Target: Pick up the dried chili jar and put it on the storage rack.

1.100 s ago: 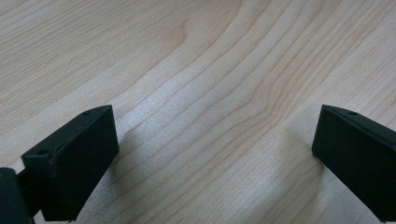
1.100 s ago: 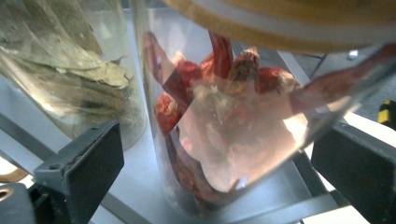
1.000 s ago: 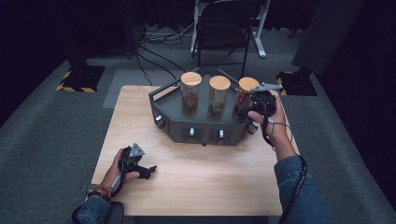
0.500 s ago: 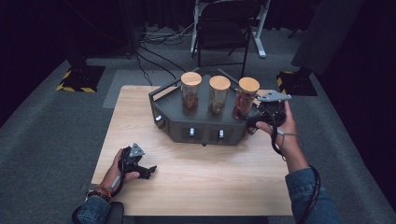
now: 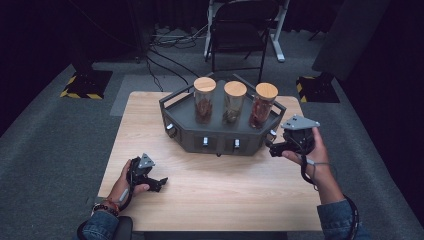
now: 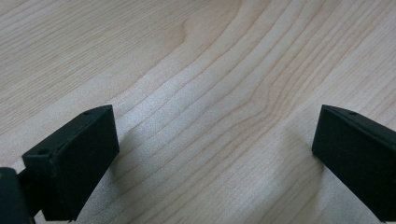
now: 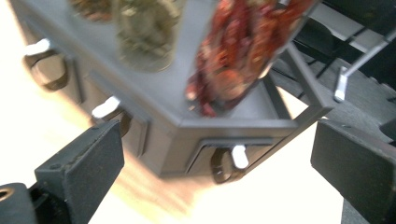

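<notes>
A dark grey six-sided rack (image 5: 220, 131) stands at the back middle of the wooden table (image 5: 215, 190). Three cork-lidded glass jars stand on it: left jar (image 5: 204, 99), middle jar (image 5: 234, 102), and right jar (image 5: 263, 105) with red contents (image 7: 238, 56). Small drawers with white-tipped handles (image 7: 239, 157) line its front. My right gripper (image 5: 273, 148) is open just off the rack's right front corner, jaws wide apart and empty. My left gripper (image 5: 159, 184) rests open low over bare wood (image 6: 210, 121) near the front left.
A black folding chair (image 5: 240, 30) and cables lie on the grey carpet behind the table. Yellow-black striped blocks (image 5: 82, 82) sit on the floor at both back corners. Bare tabletop stretches in front of the rack.
My right gripper has pulled away from the right jar, dropping down and rightward to the rack's right front corner. The left gripper has stayed put.
</notes>
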`<control>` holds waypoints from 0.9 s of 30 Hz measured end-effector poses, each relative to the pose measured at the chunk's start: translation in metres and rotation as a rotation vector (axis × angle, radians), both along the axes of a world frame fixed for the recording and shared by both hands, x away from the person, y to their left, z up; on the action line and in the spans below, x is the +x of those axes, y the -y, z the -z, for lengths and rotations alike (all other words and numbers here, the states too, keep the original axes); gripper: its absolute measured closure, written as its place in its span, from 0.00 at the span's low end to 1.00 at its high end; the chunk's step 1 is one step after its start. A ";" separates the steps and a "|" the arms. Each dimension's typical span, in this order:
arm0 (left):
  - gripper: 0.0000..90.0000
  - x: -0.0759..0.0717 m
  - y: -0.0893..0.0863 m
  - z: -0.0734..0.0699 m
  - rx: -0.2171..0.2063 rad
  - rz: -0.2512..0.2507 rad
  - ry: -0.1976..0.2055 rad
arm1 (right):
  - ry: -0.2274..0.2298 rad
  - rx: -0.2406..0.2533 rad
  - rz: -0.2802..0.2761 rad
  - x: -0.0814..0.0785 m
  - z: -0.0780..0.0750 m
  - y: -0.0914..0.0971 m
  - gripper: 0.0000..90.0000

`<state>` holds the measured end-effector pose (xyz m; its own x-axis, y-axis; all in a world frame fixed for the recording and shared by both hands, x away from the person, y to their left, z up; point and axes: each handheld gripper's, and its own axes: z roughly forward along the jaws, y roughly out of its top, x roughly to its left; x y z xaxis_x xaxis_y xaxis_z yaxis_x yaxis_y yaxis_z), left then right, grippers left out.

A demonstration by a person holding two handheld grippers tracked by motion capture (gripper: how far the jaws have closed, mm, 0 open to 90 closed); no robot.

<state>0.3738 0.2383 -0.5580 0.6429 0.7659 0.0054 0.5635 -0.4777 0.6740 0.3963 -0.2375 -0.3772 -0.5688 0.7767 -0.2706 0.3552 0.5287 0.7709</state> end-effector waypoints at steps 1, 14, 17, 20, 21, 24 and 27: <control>0.00 0.000 0.000 0.000 0.000 0.000 0.000 | -0.002 0.002 0.001 -0.003 0.002 0.000 0.03; 0.00 0.000 0.000 0.000 0.000 0.000 0.000 | -0.026 -0.078 -0.074 -0.037 0.034 -0.003 0.03; 0.00 0.000 0.000 0.000 0.000 0.000 0.000 | -0.035 -0.103 -0.075 -0.041 0.045 -0.004 0.03; 0.00 0.000 0.000 0.000 0.000 0.000 0.000 | -0.043 -0.128 -0.076 -0.045 0.057 -0.003 0.03; 0.00 0.000 0.000 0.000 0.000 0.000 0.000 | -0.050 -0.141 -0.073 -0.046 0.062 -0.003 0.03; 0.00 0.000 0.000 0.000 0.000 0.000 0.000 | -0.057 -0.153 -0.074 -0.049 0.071 -0.002 0.03; 0.00 0.000 0.000 0.000 0.000 0.000 0.000 | -0.055 -0.136 -0.073 -0.052 0.078 0.001 0.03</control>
